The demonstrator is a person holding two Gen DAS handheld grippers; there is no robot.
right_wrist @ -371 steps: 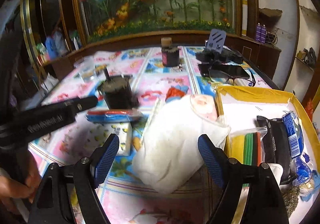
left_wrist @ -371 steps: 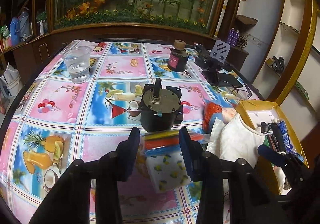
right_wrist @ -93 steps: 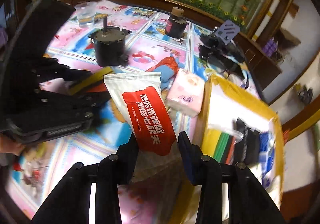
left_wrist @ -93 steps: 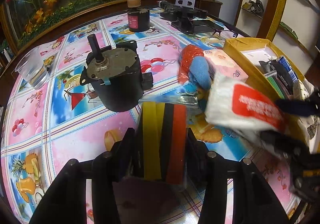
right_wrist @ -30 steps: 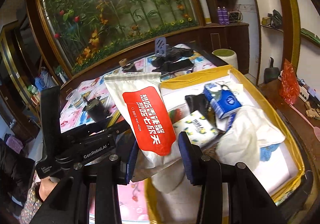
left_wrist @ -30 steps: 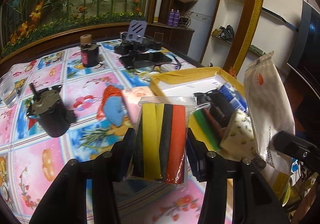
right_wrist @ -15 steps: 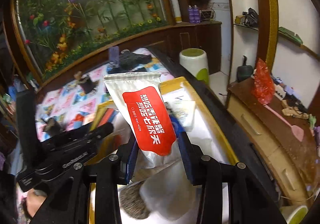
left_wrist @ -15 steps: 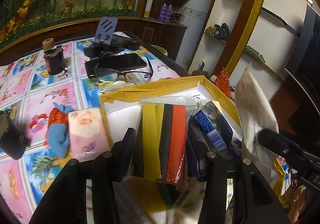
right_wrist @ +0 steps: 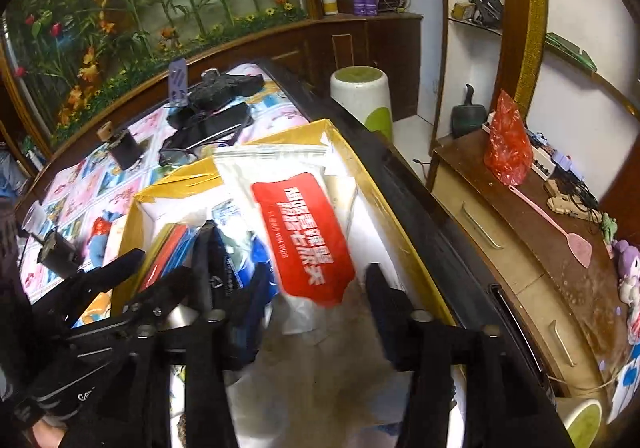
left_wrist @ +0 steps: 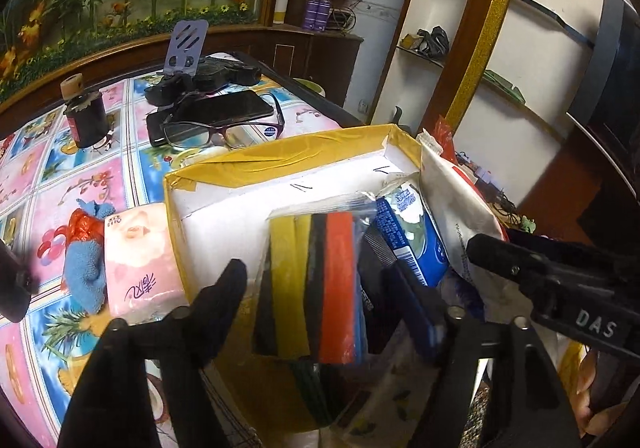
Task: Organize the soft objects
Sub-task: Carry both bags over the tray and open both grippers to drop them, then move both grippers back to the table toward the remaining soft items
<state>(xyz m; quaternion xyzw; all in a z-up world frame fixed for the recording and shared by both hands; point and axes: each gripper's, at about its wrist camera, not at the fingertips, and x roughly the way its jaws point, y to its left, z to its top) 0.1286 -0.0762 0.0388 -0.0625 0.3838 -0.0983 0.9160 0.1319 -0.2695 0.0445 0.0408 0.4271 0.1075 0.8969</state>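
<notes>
The yellow-edged box [left_wrist: 280, 161] sits on the table's right side and also shows in the right wrist view [right_wrist: 132, 228]. My left gripper [left_wrist: 320, 288] is open over the box; the bag of coloured sponges [left_wrist: 316, 280] sits loose between its spread fingers among the box contents. My right gripper [right_wrist: 320, 284] is open; the white pouch with a red label [right_wrist: 300, 232] lies free between its fingers, tipping into the box. The pouch also shows in the left wrist view [left_wrist: 452, 203]. A blue tissue pack [left_wrist: 412, 236] lies in the box.
On the table left of the box lie a pink tissue pack [left_wrist: 140, 256] and a blue-and-red cloth [left_wrist: 84, 252]. Glasses [left_wrist: 216, 127], a phone [left_wrist: 224, 107], a small dark bottle [left_wrist: 82, 115] stand farther back. A wooden side cabinet [right_wrist: 540, 248] stands right of the table.
Both grippers have opened over the box. The sponge bag and the red-label pouch have been let go and are dropping among the box contents.
</notes>
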